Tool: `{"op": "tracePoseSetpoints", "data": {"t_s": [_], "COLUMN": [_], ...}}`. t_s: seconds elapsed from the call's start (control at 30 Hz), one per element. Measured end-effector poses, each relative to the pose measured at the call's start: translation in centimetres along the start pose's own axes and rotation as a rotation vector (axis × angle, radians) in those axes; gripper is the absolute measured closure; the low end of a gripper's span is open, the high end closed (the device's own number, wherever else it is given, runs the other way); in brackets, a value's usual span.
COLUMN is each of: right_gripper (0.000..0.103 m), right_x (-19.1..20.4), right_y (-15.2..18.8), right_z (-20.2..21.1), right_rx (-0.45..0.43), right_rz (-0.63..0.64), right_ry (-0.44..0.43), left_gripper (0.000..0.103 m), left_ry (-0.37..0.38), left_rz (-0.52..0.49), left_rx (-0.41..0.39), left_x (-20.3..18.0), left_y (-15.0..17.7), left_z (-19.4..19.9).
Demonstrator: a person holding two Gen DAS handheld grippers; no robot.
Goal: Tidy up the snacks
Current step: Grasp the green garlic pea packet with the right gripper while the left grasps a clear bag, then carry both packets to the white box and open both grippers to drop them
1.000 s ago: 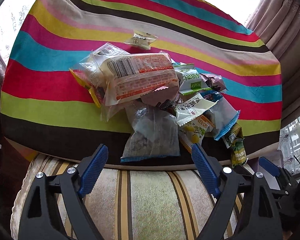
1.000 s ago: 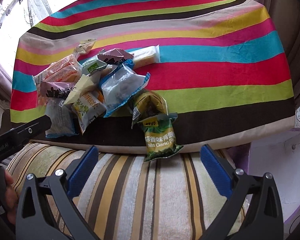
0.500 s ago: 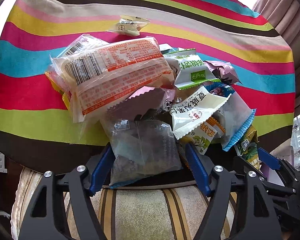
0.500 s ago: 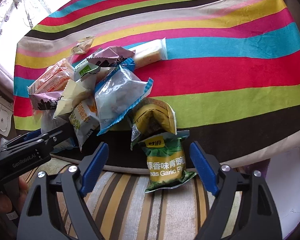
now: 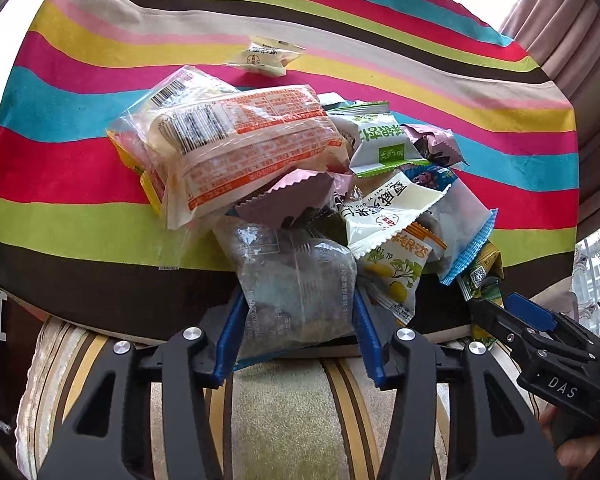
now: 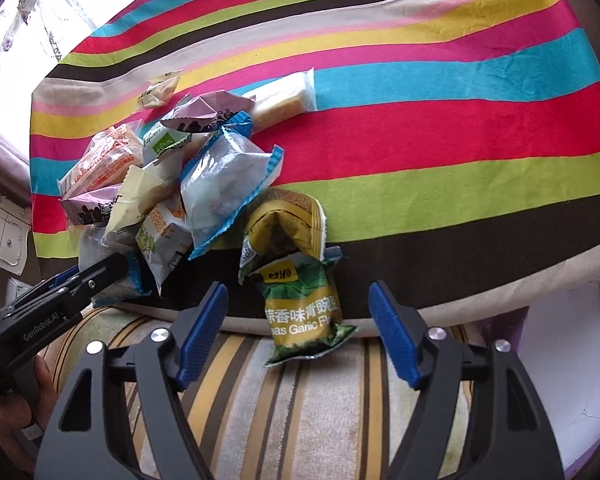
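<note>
At the table's near edge, the closing left gripper point(image 5: 296, 332) should clamp the clear dark-snack packet point(image 5: 296, 280) squarely, while the right gripper point(image 6: 296, 336), wide and narrowing, straddles the green pea packet point(image 6: 304, 312) untouched.

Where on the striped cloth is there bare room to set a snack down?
The striped cloth is bare right of the snack pile and beyond the pale bar packet. The strip left of the orange-printed packet is free too. It is crowded at the near edge, around the clear dark packet and green pea packet.
</note>
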State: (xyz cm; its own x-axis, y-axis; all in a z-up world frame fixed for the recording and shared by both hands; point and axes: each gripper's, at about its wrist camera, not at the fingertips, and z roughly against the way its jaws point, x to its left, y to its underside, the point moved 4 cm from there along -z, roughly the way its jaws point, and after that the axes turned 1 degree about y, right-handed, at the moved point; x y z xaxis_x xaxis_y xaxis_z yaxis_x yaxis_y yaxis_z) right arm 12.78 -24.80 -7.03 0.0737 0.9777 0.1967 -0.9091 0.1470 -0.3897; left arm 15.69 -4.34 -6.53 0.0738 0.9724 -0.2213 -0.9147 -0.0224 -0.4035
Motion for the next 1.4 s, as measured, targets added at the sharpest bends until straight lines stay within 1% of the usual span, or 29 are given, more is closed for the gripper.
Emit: {"op": "tracePoseSetpoints", "data": {"t_s": [0.07, 0.1, 0.13, 0.17, 0.2, 0.23, 0.3, 0.33, 0.37, 0.53, 0.7, 0.77, 0.9, 1.03, 1.2, 1.27, 1.4], "right_gripper": [0.026, 0.029, 0.034, 0.043, 0.049, 0.057, 0.06, 0.064, 0.065, 0.066, 0.067, 0.067, 0.067, 0.067, 0.067, 0.067, 0.067], "right_x": [-0.1, -0.1, 0.1, 0.3, 0.4, 0.2, -0.1, -0.2, -0.1, 0.0, -1.9, -2.8, -5.3, -7.6, -11.7, -13.7, -17.8], "right_y": [0.3, 0.5, 0.6, 0.6, 0.7, 0.8, 0.9, 1.0, 1.1, 1.8, 2.7, 3.2, 3.7, 4.3, 5.4, 6.0, 7.5], "right_z": [-0.4, -0.8, -1.0, -1.0, -0.9, -0.8, -0.8, -0.7, -0.7, 0.7, 3.1, 4.1, 6.0, 6.9, 8.4, 9.0, 9.8], "right_rx": [0.022, 0.036, 0.039, 0.033, 0.028, 0.023, 0.017, 0.016, 0.018, -0.013, -0.05, -0.069, -0.106, -0.129, -0.16, -0.172, -0.187], "right_rz": [0.011, 0.018, 0.034, 0.051, 0.057, 0.051, 0.025, 0.021, 0.023, 0.018, -0.015, -0.036, -0.081, -0.122, -0.195, -0.222, -0.267], "right_ry": [0.012, 0.01, 0.021, 0.035, 0.044, 0.051, 0.023, 0.014, 0.004, -0.032, -0.056, -0.062, -0.071, -0.055, 0.002, 0.05, 0.178], "left_gripper": [0.055, 0.055, 0.055, 0.055, 0.055, 0.055, 0.056, 0.056, 0.056, 0.056, 0.056, 0.056, 0.056, 0.056, 0.056, 0.056, 0.056], "left_ry": [0.014, 0.018, 0.023, 0.029, 0.031, 0.035, 0.048, 0.059, 0.07, 0.073, 0.072, 0.084, 0.111, 0.143, 0.248, 0.311, 0.412], "left_rz": [0.011, 0.012, 0.01, 0.009, 0.007, 0.006, 0.01, 0.012, 0.013, -0.009, -0.041, -0.062, -0.12, -0.195, -0.309, -0.351, -0.427], "left_rx": [-0.002, -0.004, -0.008, -0.011, -0.015, -0.017, -0.027, -0.037, -0.047, -0.068, -0.085, -0.091, -0.097, -0.09, -0.074, -0.053, 0.009], "left_x": [0.1, 0.1, 0.0, -0.1, -0.2, -0.3, -0.3, -0.4, -0.4, -1.4, -3.1, -3.8, -6.5, -9.7, -15.2, -17.7, -22.7], "left_y": [0.4, 0.5, 0.7, 0.9, 1.1, 1.2, 1.6, 1.8, 2.0, 3.0, 3.3, 3.4, 3.4, 3.6, 4.6, 5.1, 6.4], "left_z": [0.4, 0.6, 0.7, 1.0, 1.3, 1.5, 1.9, 2.3, 2.6, 3.7, 4.3, 4.4, 4.4, 3.8, 3.6, 3.2, 2.0]}}
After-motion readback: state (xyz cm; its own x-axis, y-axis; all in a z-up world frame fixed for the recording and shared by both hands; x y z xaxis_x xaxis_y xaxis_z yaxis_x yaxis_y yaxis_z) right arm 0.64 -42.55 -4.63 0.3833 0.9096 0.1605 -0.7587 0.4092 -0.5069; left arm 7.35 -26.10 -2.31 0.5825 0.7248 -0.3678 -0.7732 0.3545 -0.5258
